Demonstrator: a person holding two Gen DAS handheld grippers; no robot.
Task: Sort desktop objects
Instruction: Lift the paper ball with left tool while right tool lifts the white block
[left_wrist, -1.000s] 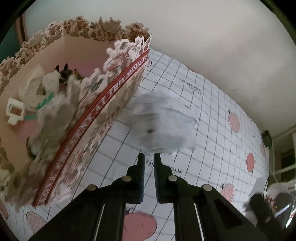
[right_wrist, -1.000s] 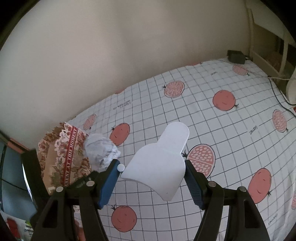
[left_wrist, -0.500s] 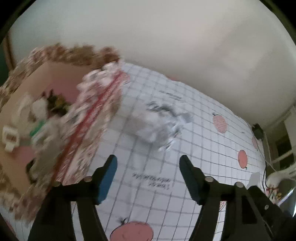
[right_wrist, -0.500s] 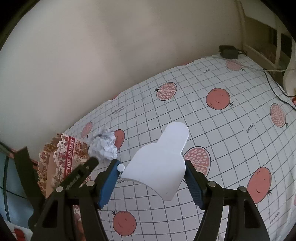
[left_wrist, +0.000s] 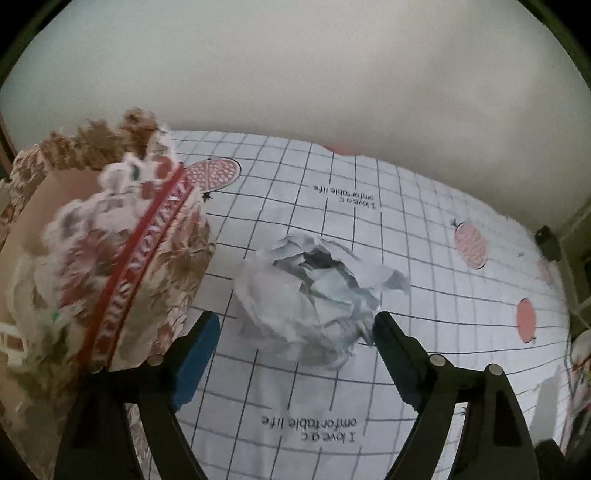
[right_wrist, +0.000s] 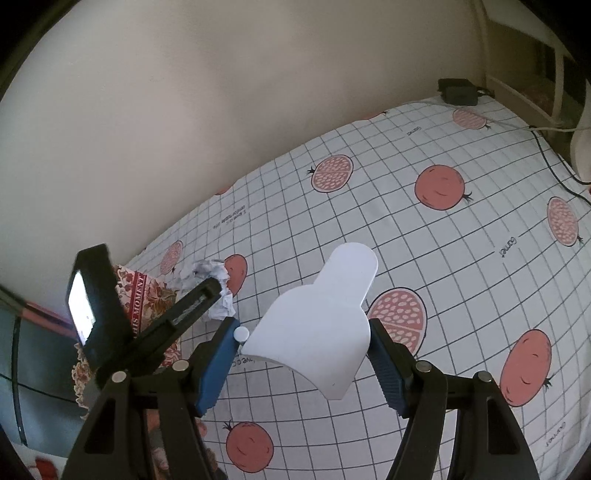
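Since a second earlier the left gripper (left_wrist: 295, 332) had gone from shut to wide, jaws opening around the crumpled paper ball (left_wrist: 314, 295), not pressing it. The floral box (left_wrist: 110, 266) beside its left jaw already held items. The right gripper (right_wrist: 303, 354) clamped a white scoop (right_wrist: 321, 328) over the pomegranate-print tablecloth (right_wrist: 461, 258) below a plain wall (right_wrist: 221, 92).

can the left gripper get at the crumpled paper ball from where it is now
Probably yes: the left gripper has its jaws opening around the crumpled paper ball, nothing between. The floral box stands close beside.
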